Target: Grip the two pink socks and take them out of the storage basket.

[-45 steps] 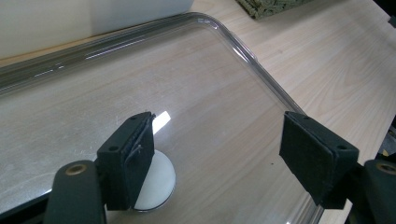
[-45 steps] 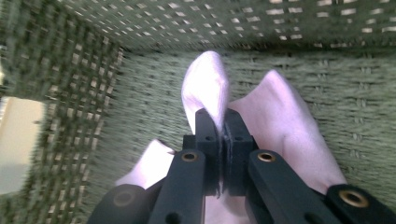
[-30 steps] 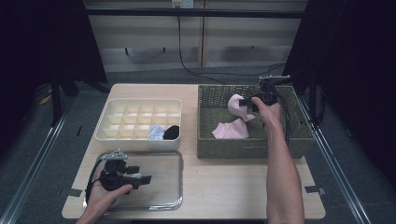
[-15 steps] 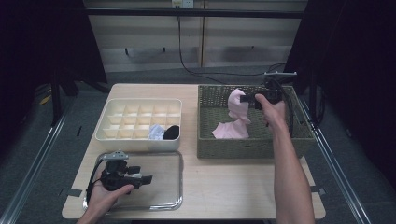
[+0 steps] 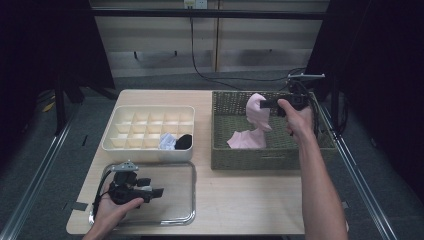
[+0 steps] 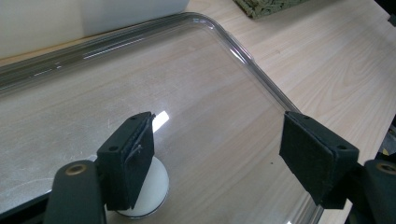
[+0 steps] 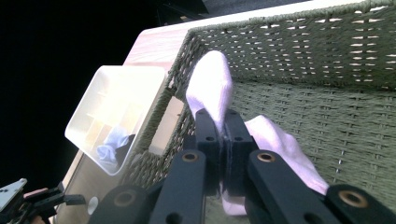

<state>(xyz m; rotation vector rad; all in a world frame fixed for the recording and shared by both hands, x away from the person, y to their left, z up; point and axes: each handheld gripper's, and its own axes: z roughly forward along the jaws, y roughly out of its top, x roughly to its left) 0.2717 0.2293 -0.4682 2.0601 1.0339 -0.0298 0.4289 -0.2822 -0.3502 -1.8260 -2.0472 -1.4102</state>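
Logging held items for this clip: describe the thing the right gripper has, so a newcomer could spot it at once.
Find the woven green basket on the right half of the table. Above its middle, the right gripper holds a pale pink sock in shut jaws, its lower end draping to the basket floor. It is the basket's one soft pink item; the other socks, pale blue and black, sit in the cream divided tray.
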